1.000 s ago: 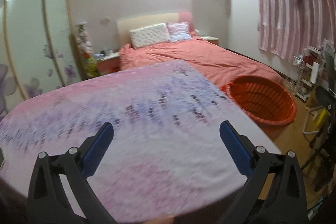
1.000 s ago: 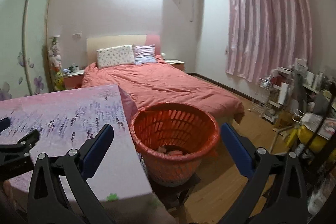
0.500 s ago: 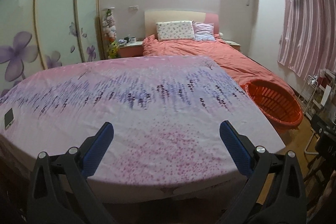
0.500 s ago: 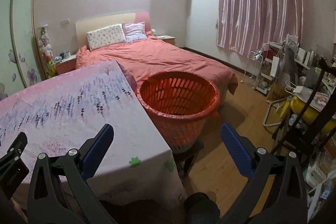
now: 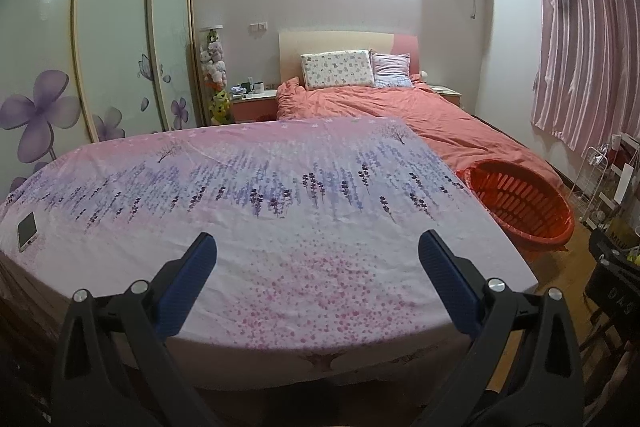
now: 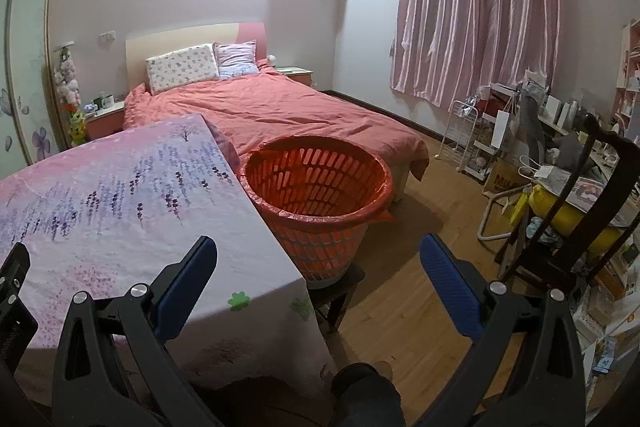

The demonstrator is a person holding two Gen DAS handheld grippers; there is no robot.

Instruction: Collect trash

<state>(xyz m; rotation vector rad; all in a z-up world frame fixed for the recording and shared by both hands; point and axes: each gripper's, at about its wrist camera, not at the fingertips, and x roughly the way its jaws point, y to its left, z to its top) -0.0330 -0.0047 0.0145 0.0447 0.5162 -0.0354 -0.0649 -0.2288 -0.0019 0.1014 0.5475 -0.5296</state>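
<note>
The orange basket [image 6: 318, 183] lined with an orange bag stands on a dark stool just beside the right edge of the table [image 5: 280, 219], which is covered by a pink and lavender flowered cloth, with the red bed [image 6: 288, 111] behind it. The left gripper [image 5: 316, 247] hangs over the near edge of the table, fingers spread wide, holding and touching nothing. The right gripper [image 6: 318, 251] is equally wide apart and empty, off the table's near right corner and facing the basket; a phone [image 5: 27, 231] lies at the table's far left edge.
</note>
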